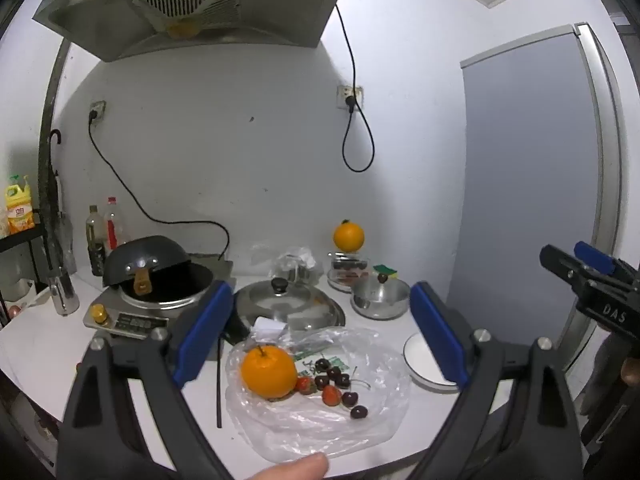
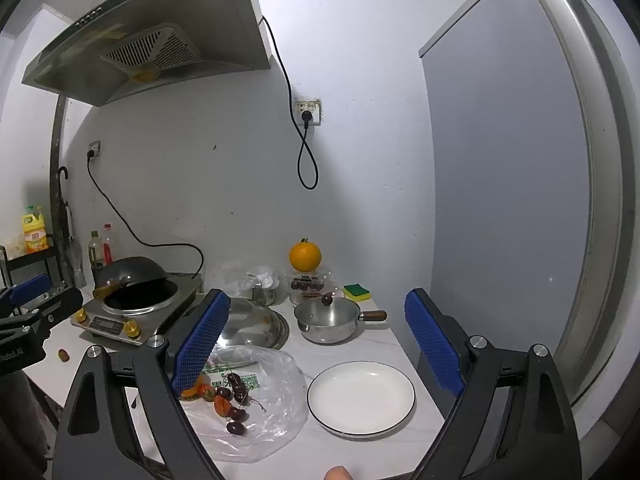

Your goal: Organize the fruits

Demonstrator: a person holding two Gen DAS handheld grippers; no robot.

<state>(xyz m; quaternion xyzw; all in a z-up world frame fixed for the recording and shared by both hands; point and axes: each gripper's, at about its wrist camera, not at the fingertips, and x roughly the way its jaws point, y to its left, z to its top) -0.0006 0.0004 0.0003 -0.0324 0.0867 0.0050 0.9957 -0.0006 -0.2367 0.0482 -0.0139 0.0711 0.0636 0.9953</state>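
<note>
Fruit lies loose on a plastic bag (image 1: 320, 412): an orange (image 1: 269, 372), strawberries (image 1: 331, 395) and cherries (image 1: 359, 412), beside the plate (image 2: 361, 398). Both grippers, left (image 1: 320, 340) and right (image 2: 316, 344), hover spread wide and empty. Cherries may roll off; strawberries may bruise if squeezed.

I'm looking at a white countertop (image 2: 384, 344) with the white plate (image 2: 361, 398) sitting on it as my landmark. Left of the plate a clear plastic bag (image 2: 276, 396) is lying flat, carrying fruit. Behind the plate a small steel saucepan (image 2: 328, 322) is standing, and a glass pot lid (image 1: 288, 304) is resting behind-left of it. Further left of the plate an induction cooker (image 2: 132, 316) is sitting.
</note>
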